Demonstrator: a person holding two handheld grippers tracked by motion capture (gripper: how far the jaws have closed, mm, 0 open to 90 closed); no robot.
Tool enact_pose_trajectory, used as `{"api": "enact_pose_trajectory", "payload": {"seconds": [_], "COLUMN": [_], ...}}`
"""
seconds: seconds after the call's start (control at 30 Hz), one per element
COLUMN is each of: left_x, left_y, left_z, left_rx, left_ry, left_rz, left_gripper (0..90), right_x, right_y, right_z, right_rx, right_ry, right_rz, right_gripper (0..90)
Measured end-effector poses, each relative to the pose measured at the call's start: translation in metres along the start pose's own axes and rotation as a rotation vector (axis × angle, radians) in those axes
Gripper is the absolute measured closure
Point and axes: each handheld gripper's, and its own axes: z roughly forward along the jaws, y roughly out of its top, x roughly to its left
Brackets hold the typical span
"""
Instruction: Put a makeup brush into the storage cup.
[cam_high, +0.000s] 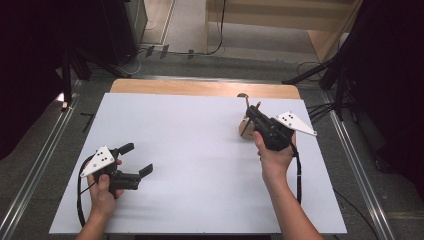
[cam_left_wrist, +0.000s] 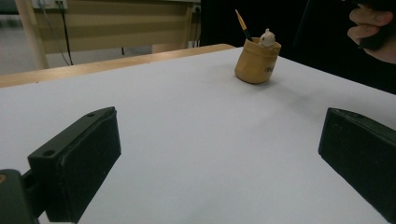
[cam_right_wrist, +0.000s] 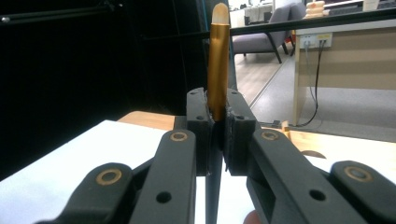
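Right hand-held gripper (cam_right_wrist: 215, 122) clenched on a gold pen (cam_right_wrist: 218, 60), pen upright between its jaws, held just above the tan pen holder (cam_left_wrist: 257, 61) at far right of the white tabletop (cam_high: 200, 150). Another pen and a small white figure stand in the holder. Left hand-held gripper (cam_high: 136, 159) released, nothing between its jaws, near left, well apart from the holder.

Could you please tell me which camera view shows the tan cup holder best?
The left gripper view: the tan cup holder stands unobstructed on the white table, with a pen and a small figure at its top. In the high view the right claw covers most of it. The right gripper view offers nothing of the holder.
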Motion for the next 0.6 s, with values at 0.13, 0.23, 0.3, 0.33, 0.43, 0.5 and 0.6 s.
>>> {"api": "enact_pose_trajectory", "payload": {"seconds": [0.13,0.23,0.3,0.33,0.43,0.5,0.6], "left_x": [0.004,0.005,0.006,0.006,0.007,0.007,0.008], "left_y": [-0.001,-0.002,-0.002,-0.003,-0.003,-0.003,-0.005], "left_z": [-0.008,-0.009,-0.011,-0.011,-0.013,-0.015,-0.019], "left_rx": [-0.011,-0.010,-0.010,-0.010,-0.009,-0.008,-0.008], "left_ry": [0.011,0.014,0.017,0.017,0.014,0.016,0.024], "left_rz": [-0.013,-0.012,-0.015,-0.015,-0.012,-0.008,-0.007], "left_gripper": [0.0,0.0,0.0,0.0,0.0,0.0,0.0], "right_x": [-0.008,-0.011,-0.014,-0.018,-0.023,-0.029,-0.039], "right_y": [0.004,0.006,0.008,0.010,0.012,0.013,0.016], "right_z": [0.000,0.000,0.000,0.000,0.000,0.000,0.001], "right_rx": [-0.005,-0.009,-0.014,-0.017,-0.023,-0.032,-0.023], "right_ry": [-0.021,-0.031,-0.039,-0.052,-0.066,-0.083,-0.116], "right_rz": [0.002,0.000,-0.002,-0.006,-0.009,-0.012,-0.025], "right_gripper": [84.3,84.3,84.3,84.3,84.3,84.3,84.3]}}
